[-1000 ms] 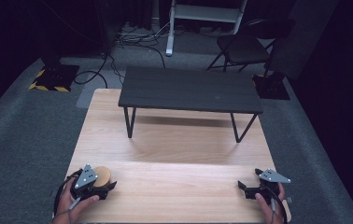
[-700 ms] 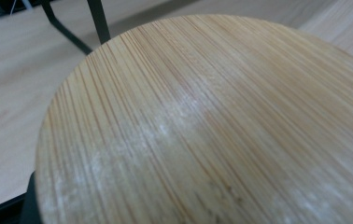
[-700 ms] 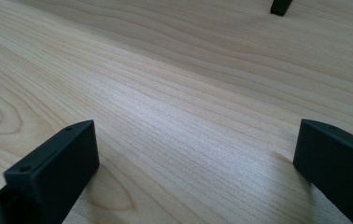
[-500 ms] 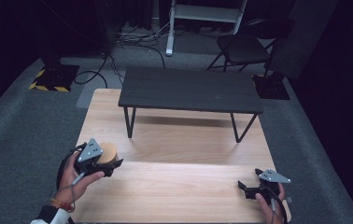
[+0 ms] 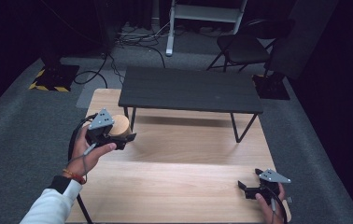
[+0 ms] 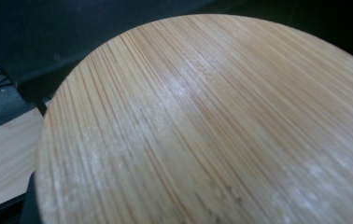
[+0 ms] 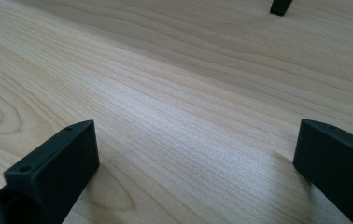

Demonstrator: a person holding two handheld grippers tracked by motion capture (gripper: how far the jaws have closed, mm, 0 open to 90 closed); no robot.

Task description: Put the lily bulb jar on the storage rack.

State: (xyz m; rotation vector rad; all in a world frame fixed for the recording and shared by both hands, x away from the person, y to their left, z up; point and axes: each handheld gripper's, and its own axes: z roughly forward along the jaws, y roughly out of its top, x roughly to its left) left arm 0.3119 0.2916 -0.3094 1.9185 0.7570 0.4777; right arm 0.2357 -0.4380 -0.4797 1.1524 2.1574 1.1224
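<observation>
Wooden disc [image 5: 120,126] | held by left tool [image 5: 124,138] | right tool [image 5: 243,187] wide, on wooden table [image 5: 179,154] | grey carpet [image 5: 20,126]

Showing on the set: one round bamboo piece [image 5: 120,126], two handheld grippers, left [image 5: 124,139] and right [image 5: 243,189], one light wooden table [image 5: 179,186], one low black bench [image 5: 191,89], one folding chair [image 5: 242,46].

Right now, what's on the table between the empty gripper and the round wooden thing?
Nothing: in the high view, only bare tabletop lies between the right gripper and the wooden disc.
</observation>
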